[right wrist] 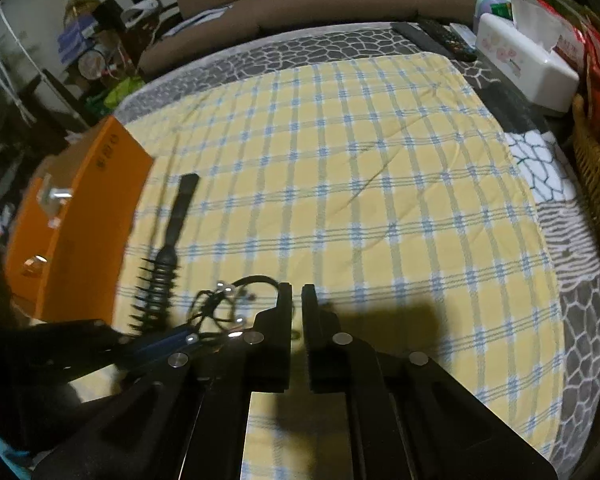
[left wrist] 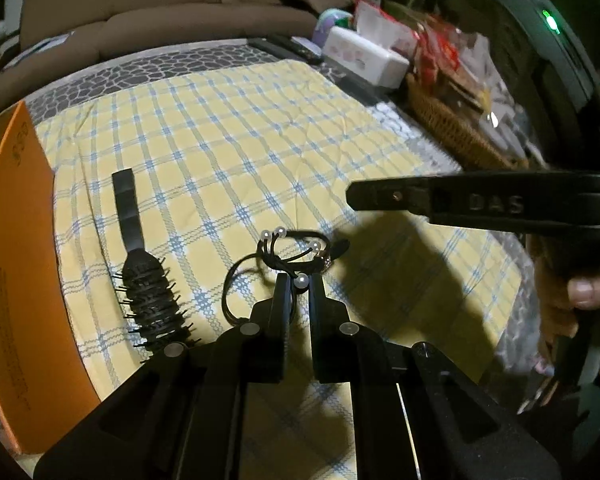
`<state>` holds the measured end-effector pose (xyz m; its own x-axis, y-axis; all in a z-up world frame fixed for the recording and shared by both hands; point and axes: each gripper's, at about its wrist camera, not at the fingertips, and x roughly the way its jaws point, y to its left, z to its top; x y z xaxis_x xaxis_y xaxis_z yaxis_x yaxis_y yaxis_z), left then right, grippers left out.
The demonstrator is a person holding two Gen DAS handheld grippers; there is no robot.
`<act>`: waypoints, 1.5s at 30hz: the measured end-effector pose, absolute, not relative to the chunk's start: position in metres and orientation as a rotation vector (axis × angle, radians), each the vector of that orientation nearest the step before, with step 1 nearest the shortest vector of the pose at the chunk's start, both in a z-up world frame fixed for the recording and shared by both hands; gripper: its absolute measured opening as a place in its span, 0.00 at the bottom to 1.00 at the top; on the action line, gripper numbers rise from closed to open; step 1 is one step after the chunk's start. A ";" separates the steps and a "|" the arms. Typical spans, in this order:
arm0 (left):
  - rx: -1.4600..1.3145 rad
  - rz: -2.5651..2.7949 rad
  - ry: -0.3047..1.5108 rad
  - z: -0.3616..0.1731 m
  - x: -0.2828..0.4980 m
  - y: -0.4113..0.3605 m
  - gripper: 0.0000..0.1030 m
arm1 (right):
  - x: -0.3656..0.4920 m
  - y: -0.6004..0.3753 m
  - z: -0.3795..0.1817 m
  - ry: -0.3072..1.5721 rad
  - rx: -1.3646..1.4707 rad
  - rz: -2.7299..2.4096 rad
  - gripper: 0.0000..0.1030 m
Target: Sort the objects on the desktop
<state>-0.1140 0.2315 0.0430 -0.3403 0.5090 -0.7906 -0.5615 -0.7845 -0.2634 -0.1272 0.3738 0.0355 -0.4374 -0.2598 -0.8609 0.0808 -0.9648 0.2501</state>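
Left gripper [left wrist: 300, 284] nipped on pearl bead of hair ties [left wrist: 288, 252], just right of hairbrush [left wrist: 140, 276] (handle points away). Right gripper [right wrist: 297, 300] nearly together, empty, farther off.

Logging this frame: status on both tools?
Left tool shut on hair ties. Right tool nearly shut, holding nothing. Hairbrush untouched beside orange box.

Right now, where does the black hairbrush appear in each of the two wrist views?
Left wrist view: the black hairbrush lies lower left, beside the orange box.
Right wrist view: the hairbrush lies left of centre, blurred, handle pointing away.
Shared landmark: the orange box, left of the brush in both.
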 end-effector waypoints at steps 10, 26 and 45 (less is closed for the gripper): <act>-1.217 2.176 -0.104 0.060 -0.125 0.212 0.08 | -0.119 0.391 0.019 -0.816 1.541 -2.152 0.27; -1.143 2.227 -0.141 0.096 -0.118 0.186 0.08 | -0.114 0.337 -0.001 -0.233 1.685 -2.318 0.43; -1.143 2.256 -0.198 0.100 -0.116 0.161 0.08 | -0.115 0.297 -0.014 0.031 1.617 -2.321 0.08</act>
